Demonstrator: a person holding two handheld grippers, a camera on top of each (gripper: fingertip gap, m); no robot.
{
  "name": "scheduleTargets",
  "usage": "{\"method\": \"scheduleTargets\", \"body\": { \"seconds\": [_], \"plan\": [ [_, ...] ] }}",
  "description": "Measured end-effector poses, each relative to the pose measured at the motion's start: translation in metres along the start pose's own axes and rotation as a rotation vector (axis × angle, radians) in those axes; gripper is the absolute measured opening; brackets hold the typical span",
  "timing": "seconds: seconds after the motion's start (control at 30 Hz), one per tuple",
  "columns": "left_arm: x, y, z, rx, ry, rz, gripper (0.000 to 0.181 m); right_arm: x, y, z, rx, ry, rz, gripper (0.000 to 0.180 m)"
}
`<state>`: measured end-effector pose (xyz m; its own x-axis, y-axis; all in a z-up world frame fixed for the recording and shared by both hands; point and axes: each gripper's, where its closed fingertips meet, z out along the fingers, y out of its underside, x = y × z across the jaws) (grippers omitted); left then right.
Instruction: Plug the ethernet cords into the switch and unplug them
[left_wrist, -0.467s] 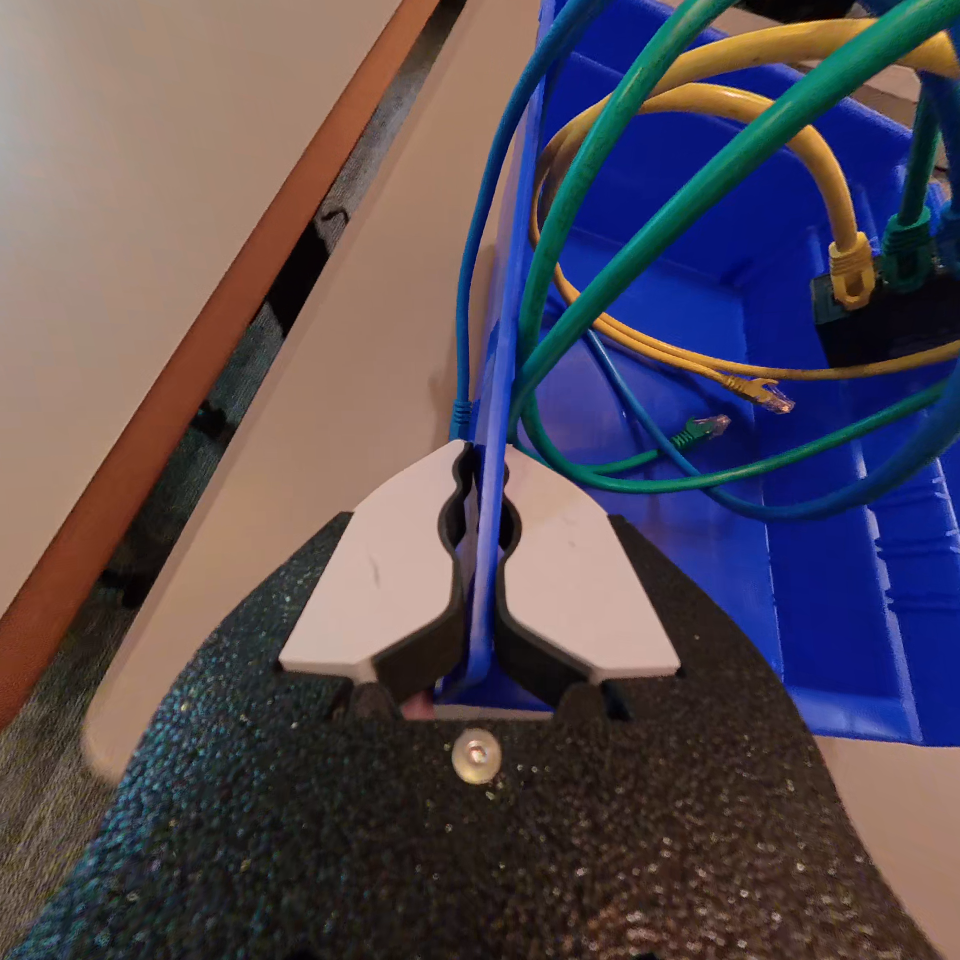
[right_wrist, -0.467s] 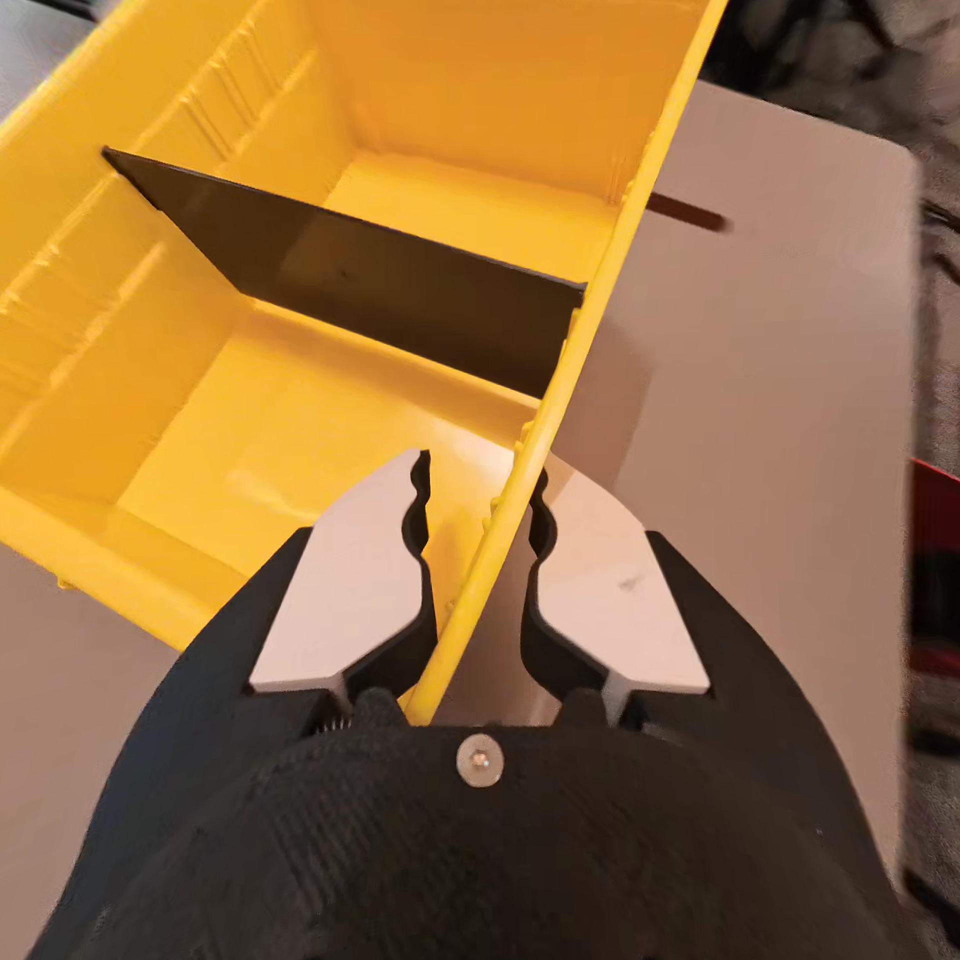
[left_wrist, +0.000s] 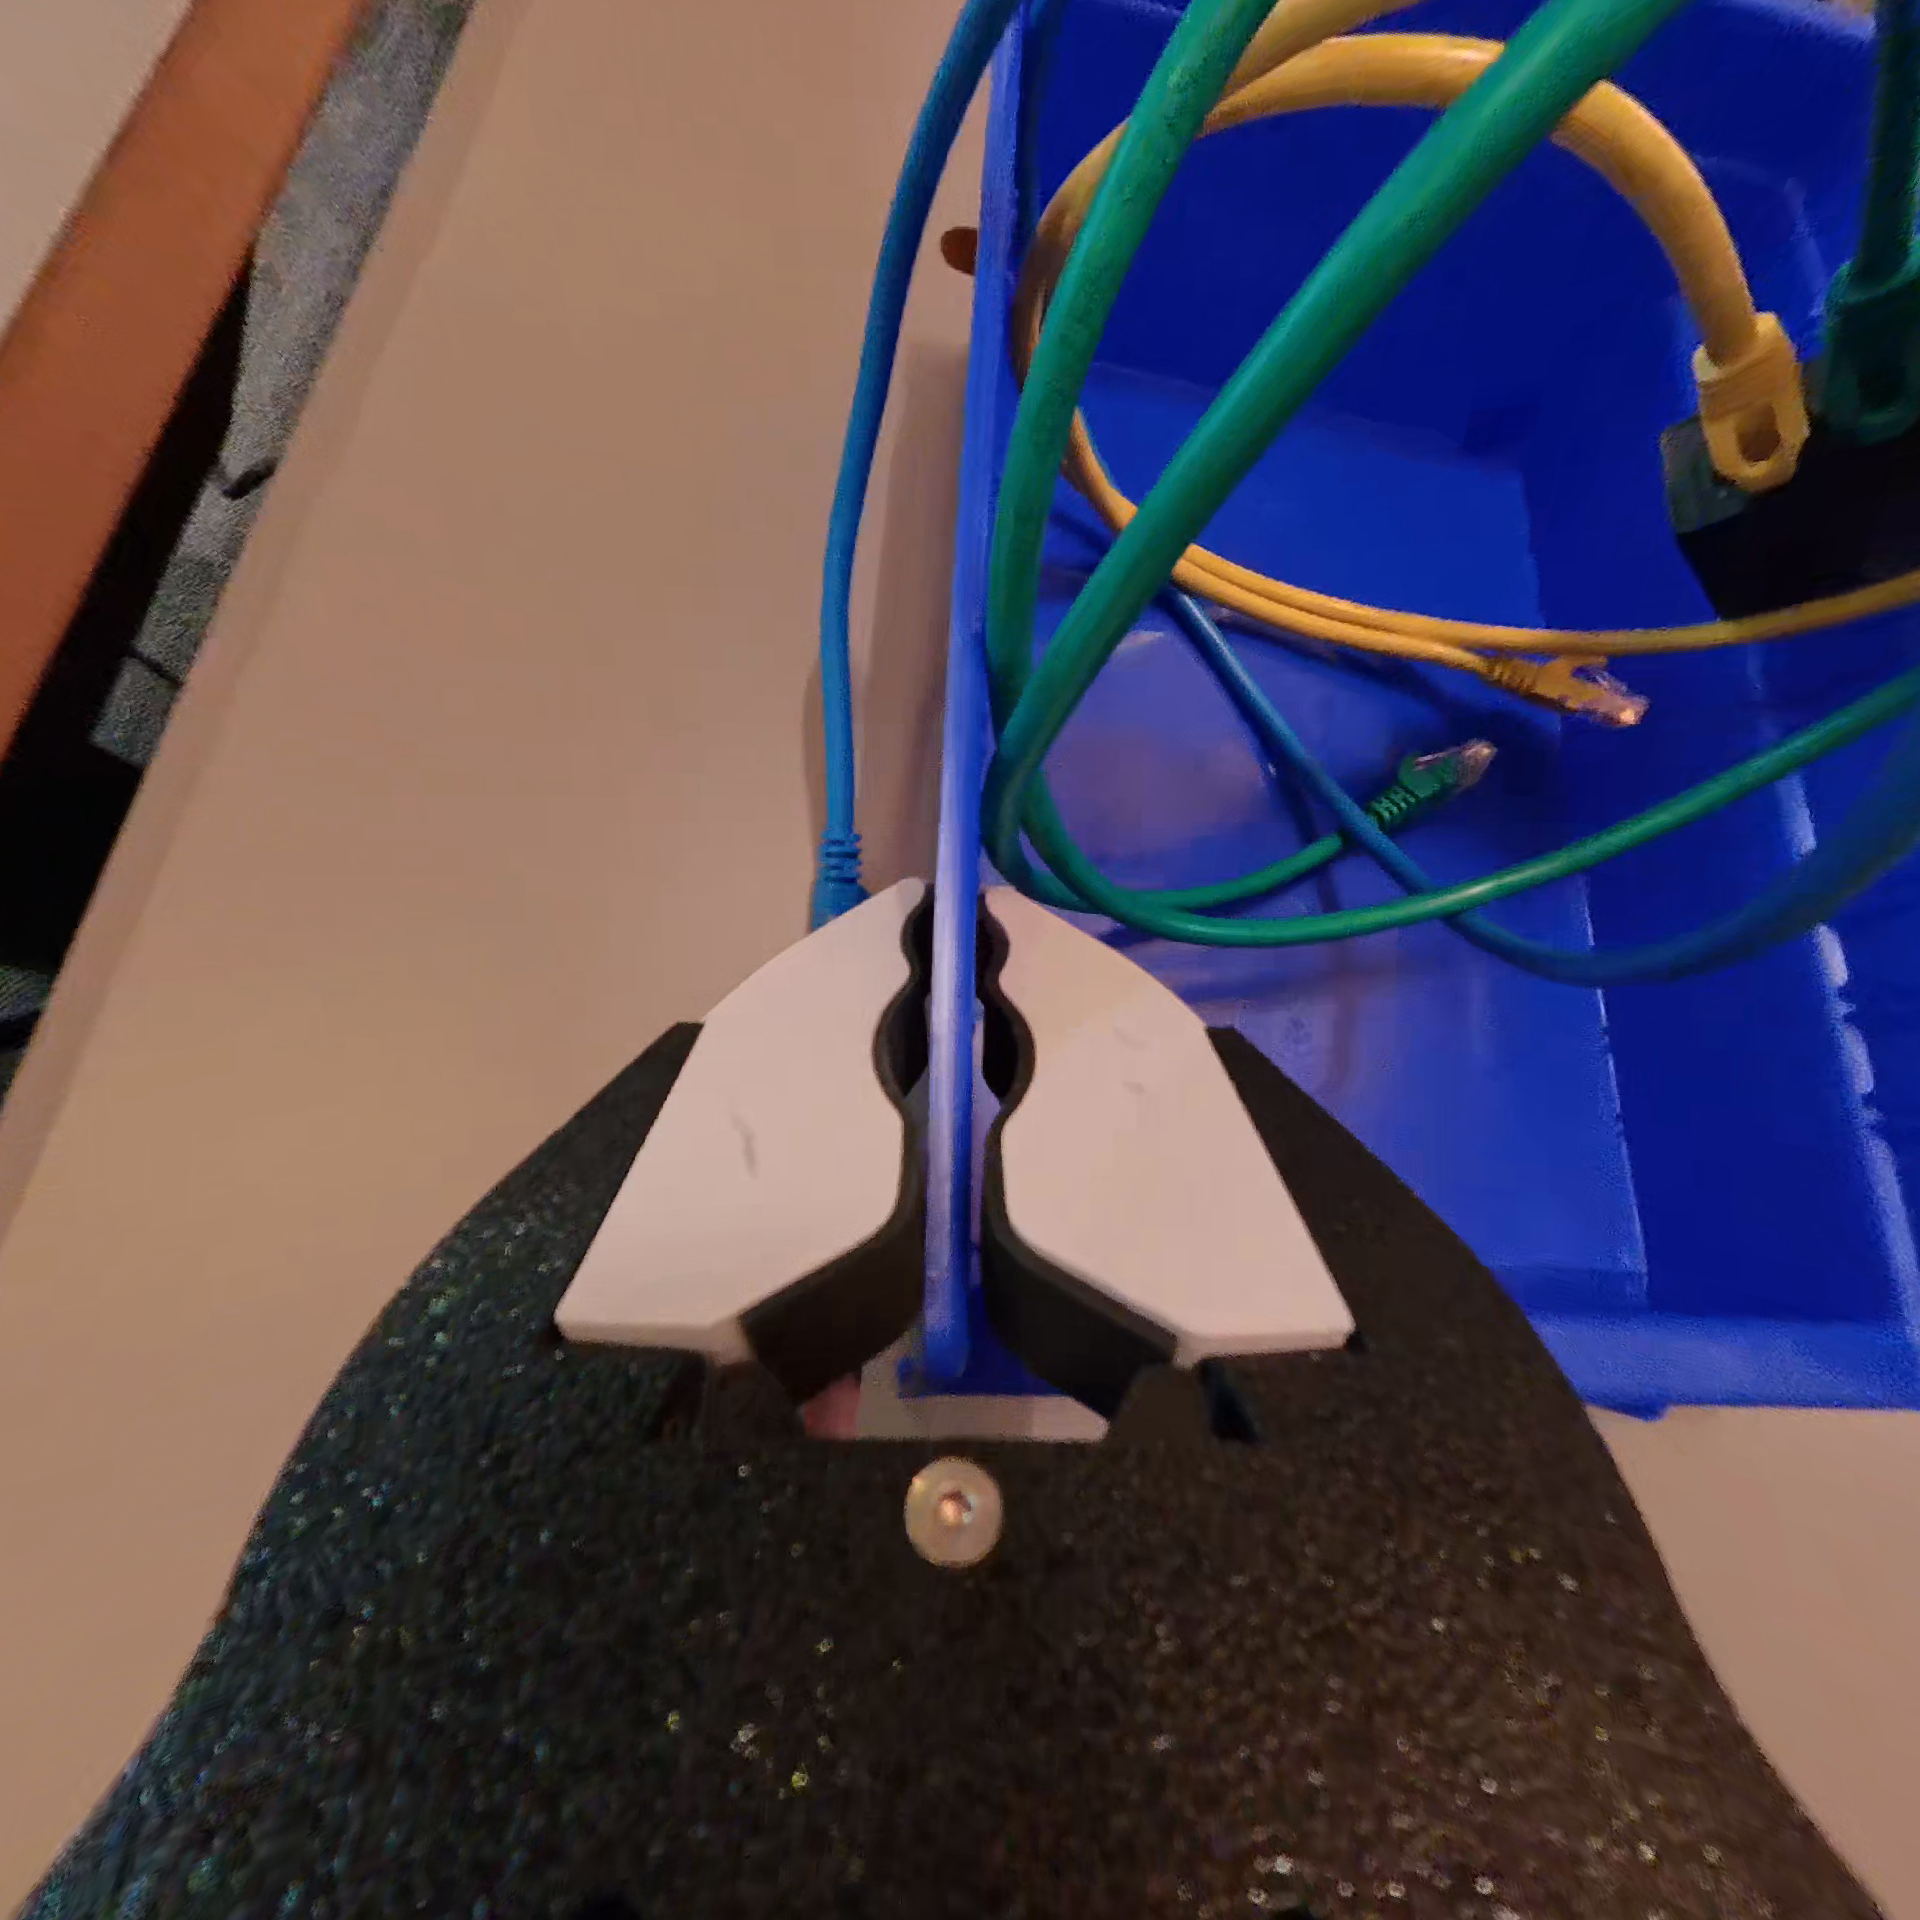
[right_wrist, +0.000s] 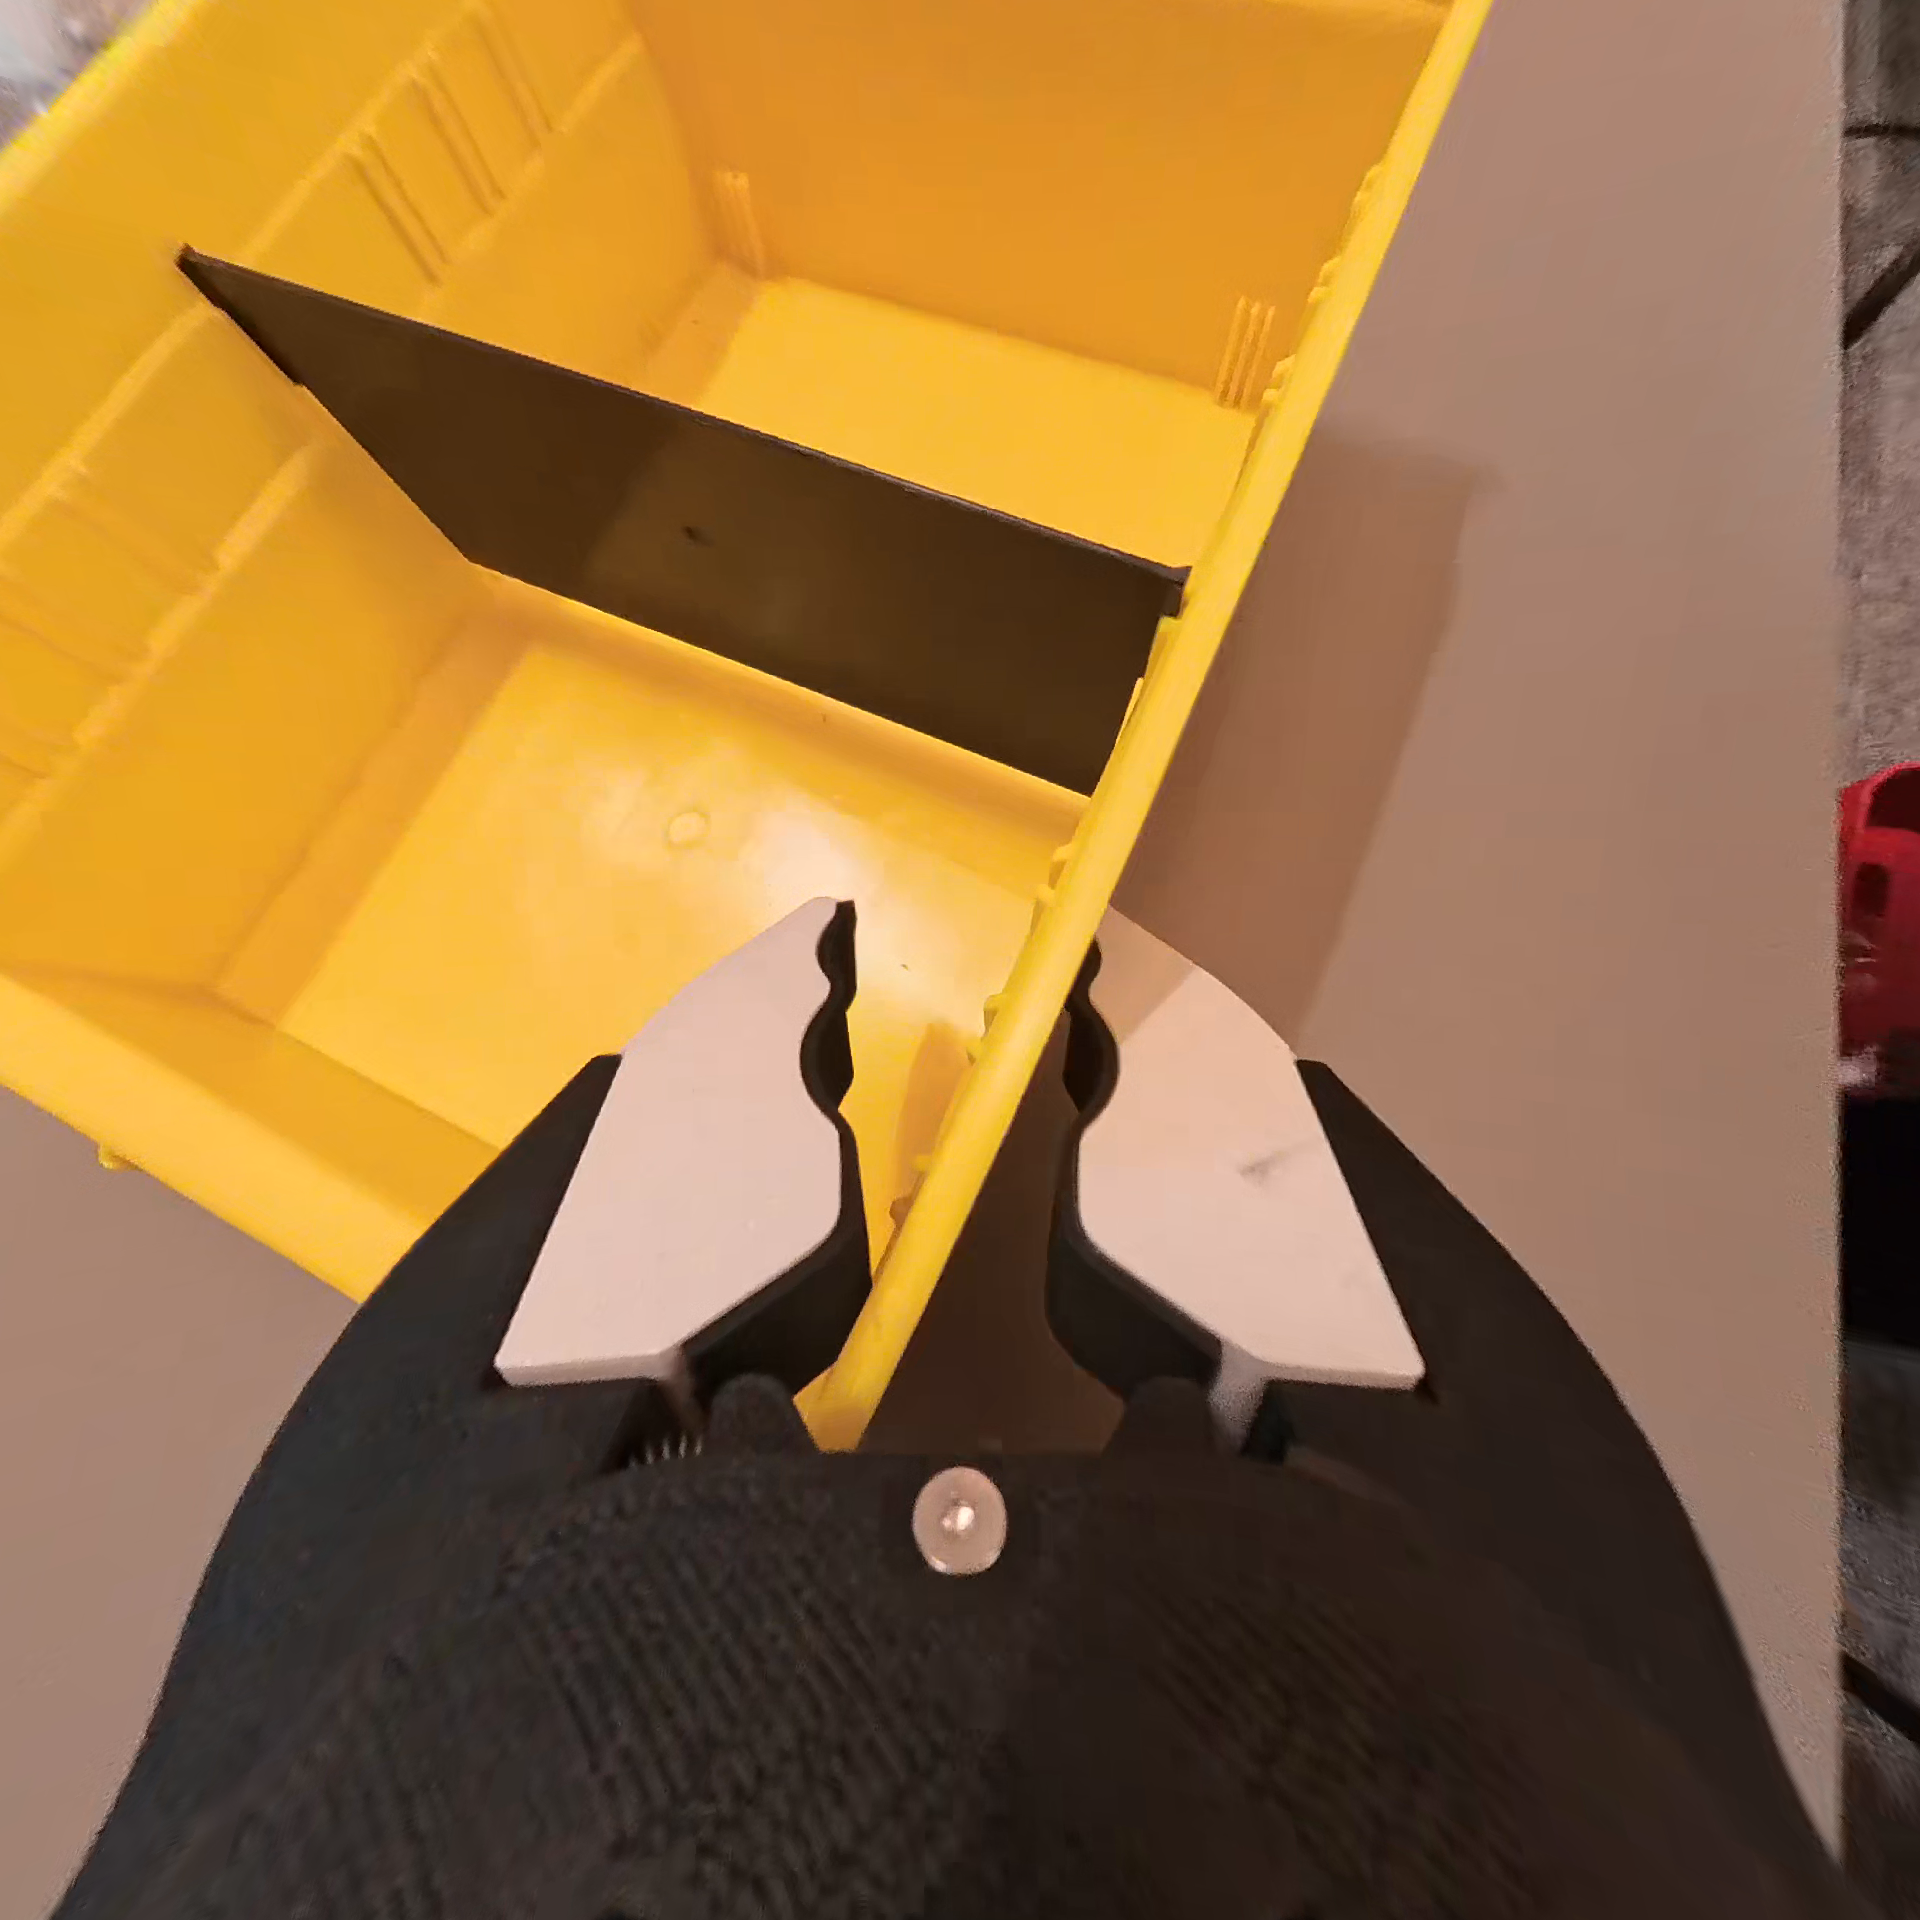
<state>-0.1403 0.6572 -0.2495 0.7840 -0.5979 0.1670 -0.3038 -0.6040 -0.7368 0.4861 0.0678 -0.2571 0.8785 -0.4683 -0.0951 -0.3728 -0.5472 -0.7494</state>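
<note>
Your left gripper is clamped on the side wall of the blue bin, the thin plastic edge running straight up between its fingers at the centre of the frame. Inside that bin, toward the upper right, the black switch sits with a yellow ethernet cord and a green ethernet cord plugged into it. Their loose ends lie on the bin floor at middle right: a yellow plug and just below it a green plug. A blue ethernet cord hangs over the bin wall onto the beige table, its boot right beside your left fingertip.

Your right gripper stands apart, straddling the right wall of the yellow bin without pinching it; the rim passes between the fingers close to the right one. A black divider crosses the yellow bin in the upper half of the frame.
</note>
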Motion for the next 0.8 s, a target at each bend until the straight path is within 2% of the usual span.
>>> {"method": "scheduleTargets", "body": {
  "seconds": [0.03, 0.17, 0.23, 0.3, 0.33, 0.4, 0.47, 0.5, 0.6, 0.73, 0.8],
  "plan": [
    [0.002, -0.002, 0.002, 0.020, 0.008, -0.008, 0.004, 0.000, -0.003, 0.003, 0.002, -0.007, 0.008, 0.039],
    [0.004, -0.004, 0.002, 0.047, 0.014, -0.015, 0.005, -0.001, -0.006, 0.008, -0.026, 0.005, -0.047, 0.041],
    [0.005, -0.009, -0.006, 0.067, 0.034, 0.005, 0.012, 0.004, -0.013, 0.004, 0.013, 0.058, -0.066, 0.053],
    [0.000, -0.019, -0.018, 0.085, 0.017, 0.047, 0.037, 0.015, -0.024, -0.014, 0.050, 0.167, -0.095, 0.073],
    [-0.001, -0.024, -0.026, 0.089, 0.007, 0.086, 0.047, 0.018, -0.032, -0.028, 0.070, 0.222, -0.110, 0.077],
    [-0.002, -0.038, -0.046, 0.110, -0.031, 0.201, 0.057, 0.010, -0.052, -0.059, 0.137, 0.297, -0.164, 0.085],
    [0.006, -0.055, -0.066, 0.143, -0.059, 0.340, 0.067, -0.020, -0.073, -0.084, 0.220, 0.310, -0.242, 0.090],
    [0.016, -0.065, -0.075, 0.167, -0.053, 0.419, 0.072, -0.048, -0.083, -0.090, 0.270, 0.252, -0.284, 0.090],
    [0.077, -0.084, -0.092, 0.214, 0.064, 0.740, 0.080, -0.163, -0.096, -0.081, 0.382, -0.081, -0.402, 0.089],
    [0.154, -0.078, -0.074, 0.030, 0.182, 1.192, 0.076, -0.295, -0.069, -0.034, 0.346, -0.471, -0.481, 0.092],
    [0.176, -0.078, -0.053, -0.075, 0.185, 1.319, 0.076, -0.336, -0.049, -0.011, 0.278, -0.565, -0.470, 0.094]
  ]
}}
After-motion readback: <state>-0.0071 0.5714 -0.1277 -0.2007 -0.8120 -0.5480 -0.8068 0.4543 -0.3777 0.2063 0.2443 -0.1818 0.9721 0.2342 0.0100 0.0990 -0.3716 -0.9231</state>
